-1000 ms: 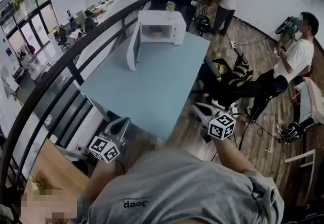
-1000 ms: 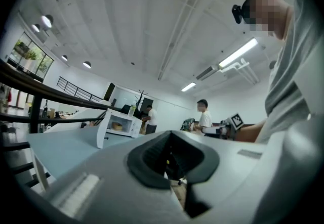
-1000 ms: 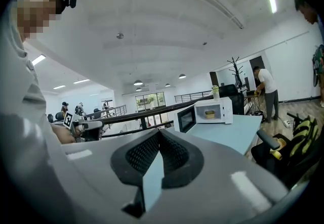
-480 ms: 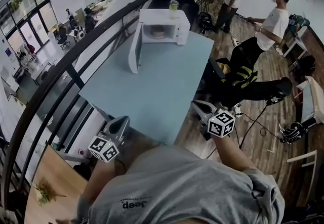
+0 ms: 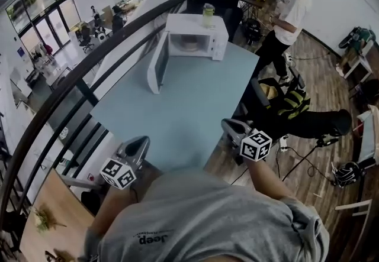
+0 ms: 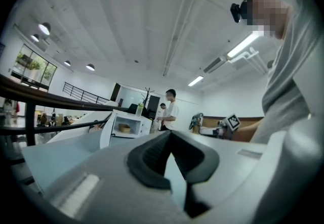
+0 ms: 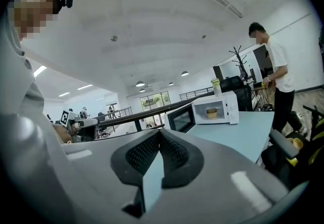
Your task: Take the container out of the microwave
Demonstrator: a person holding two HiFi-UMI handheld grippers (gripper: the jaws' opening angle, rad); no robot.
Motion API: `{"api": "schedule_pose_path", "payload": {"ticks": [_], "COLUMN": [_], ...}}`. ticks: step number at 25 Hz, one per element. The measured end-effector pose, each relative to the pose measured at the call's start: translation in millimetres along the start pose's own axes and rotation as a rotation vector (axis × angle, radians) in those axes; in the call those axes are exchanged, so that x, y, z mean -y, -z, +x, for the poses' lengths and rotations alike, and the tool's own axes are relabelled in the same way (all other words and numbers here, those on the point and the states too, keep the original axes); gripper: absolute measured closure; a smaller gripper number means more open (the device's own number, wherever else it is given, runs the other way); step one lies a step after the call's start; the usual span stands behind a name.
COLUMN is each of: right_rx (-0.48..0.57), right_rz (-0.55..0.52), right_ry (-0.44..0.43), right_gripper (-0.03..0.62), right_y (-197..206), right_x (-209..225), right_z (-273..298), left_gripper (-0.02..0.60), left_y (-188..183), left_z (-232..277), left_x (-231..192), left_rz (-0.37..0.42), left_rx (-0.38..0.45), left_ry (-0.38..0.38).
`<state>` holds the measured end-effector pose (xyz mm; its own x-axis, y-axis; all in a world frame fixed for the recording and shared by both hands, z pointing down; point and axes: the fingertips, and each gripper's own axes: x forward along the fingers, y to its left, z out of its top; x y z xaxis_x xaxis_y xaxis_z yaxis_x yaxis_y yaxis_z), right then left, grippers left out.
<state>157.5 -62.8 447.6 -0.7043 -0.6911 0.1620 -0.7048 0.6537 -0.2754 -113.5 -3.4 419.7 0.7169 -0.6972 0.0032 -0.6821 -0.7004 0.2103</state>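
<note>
The white microwave [image 5: 198, 34] stands at the far end of the light blue table [image 5: 177, 107], its door [image 5: 157, 63] swung open to the left. Inside it sits a small tan container [image 5: 189, 44], which also shows in both gripper views [image 6: 123, 128] [image 7: 211, 113]. My left gripper [image 5: 141, 141] is at the table's near left edge and my right gripper [image 5: 228, 125] at its near right edge, both far from the microwave. Each gripper [image 6: 169, 134] [image 7: 159, 132] has its jaws together with nothing between them.
A green bottle [image 5: 208, 14] stands on top of the microwave. A person in a white shirt [image 5: 288, 15] stands close to the table's far right corner. A dark curved railing [image 5: 77, 77] runs along the table's left side. A chair with a yellow-black bag [image 5: 284, 101] is to the right.
Both grippers have come forward to the table's near edge. The person in the white shirt has walked from the right toward the microwave end of the table.
</note>
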Motion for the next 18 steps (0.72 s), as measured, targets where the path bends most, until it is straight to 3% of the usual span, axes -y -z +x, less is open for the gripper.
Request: {"api": "schedule_pose_path", "payload": {"ticks": [5, 12, 18], "right_rx": [0.017, -0.014, -0.022], "right_rz": [-0.027, -0.071, -0.098], "right_ry": [-0.063, -0.131, -0.154], "right_gripper": [0.589, 0.589, 0.588], "right_y": [-33, -36, -34], "right_x": [72, 156, 189], "right_z": [15, 34, 81], "left_gripper": [0.558, 0.558, 0.558], "left_y": [-10, -14, -10], "left_z": [68, 146, 182], "left_x": [2, 7, -16], "left_rz": [-0.005, -0.011, 0.01], "left_rx": [-0.01, -0.062, -0.122], "left_ry": [-0.048, -0.12, -0.108]}}
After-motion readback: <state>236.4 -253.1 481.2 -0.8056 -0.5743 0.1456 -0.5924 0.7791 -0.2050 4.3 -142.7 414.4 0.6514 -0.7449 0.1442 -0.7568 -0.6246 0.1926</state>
